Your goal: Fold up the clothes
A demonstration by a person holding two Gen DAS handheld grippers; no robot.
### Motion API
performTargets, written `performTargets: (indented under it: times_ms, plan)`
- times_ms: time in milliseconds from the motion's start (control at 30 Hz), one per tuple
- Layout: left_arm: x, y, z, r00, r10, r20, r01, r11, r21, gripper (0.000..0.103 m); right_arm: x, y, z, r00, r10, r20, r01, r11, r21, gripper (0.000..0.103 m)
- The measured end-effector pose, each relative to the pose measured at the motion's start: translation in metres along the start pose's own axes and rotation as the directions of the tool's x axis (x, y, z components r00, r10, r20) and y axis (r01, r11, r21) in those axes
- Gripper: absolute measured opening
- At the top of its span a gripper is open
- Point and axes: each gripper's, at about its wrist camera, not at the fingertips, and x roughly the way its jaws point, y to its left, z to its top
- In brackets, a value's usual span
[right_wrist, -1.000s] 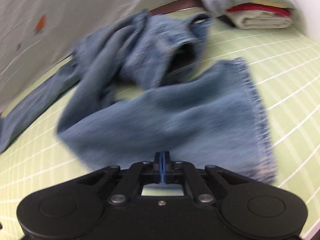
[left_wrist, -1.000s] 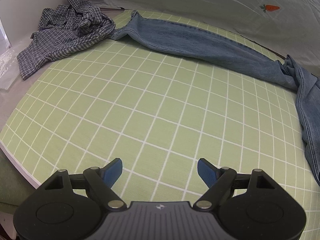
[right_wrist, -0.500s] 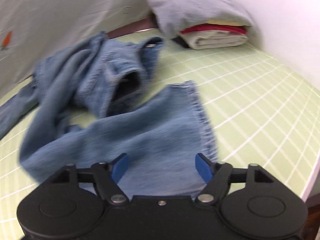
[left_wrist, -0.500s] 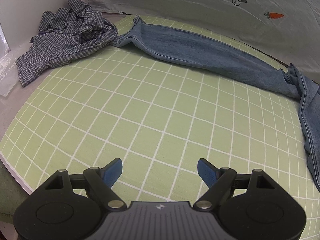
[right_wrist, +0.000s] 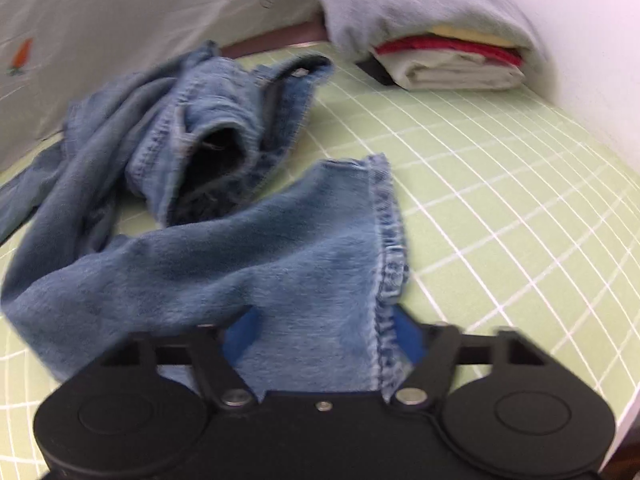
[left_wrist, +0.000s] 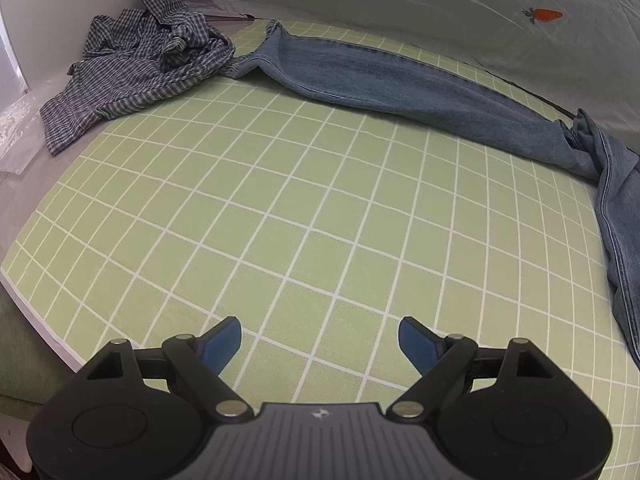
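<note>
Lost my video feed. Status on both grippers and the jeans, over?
Left gripper open over bare mat. Right gripper open, jeans leg hem lying between its fingers. Checked shirt touching far hem.

Left tongs (left_wrist: pixel 320 344) spread above green mat (left_wrist: pixel 280 208); jeans (left_wrist: pixel 400 80) beyond.

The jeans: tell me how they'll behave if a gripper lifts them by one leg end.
The jeans will probably flop and sag, since they already lie bunched and folded over themselves. They look like thick denim, so likely heavy for cloth. The other leg stretches far across the mat, so it would probably drag behind.
</note>
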Motion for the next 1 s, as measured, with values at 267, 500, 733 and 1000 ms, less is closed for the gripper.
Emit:
performTargets:
  times_ms: [267,500,733,1000]
  plan:
    - [0.006,0.034,0.013,1.000,-0.009,0.003,0.009,1.000,-0.015,0.086,-0.013,0.060,-0.014,0.996,0.073,-0.053,-0.079,0.992,-0.102,0.012]
    - [0.015,0.087,0.036,1.000,0.001,0.016,-0.001,1.000,-0.027,0.086,-0.029,0.178,-0.041,0.972,0.212,-0.103,-0.228,0.957,-0.178,0.012]
    - [0.017,0.143,0.065,0.998,0.052,0.047,-0.050,0.998,-0.032,0.086,-0.033,0.343,-0.061,0.907,0.388,-0.164,-0.418,0.874,-0.247,0.012]
    - [0.030,0.143,0.084,0.998,0.019,0.052,-0.017,0.999,-0.035,0.086,-0.031,0.359,-0.052,0.856,0.480,-0.190,-0.503,0.858,-0.102,0.017]
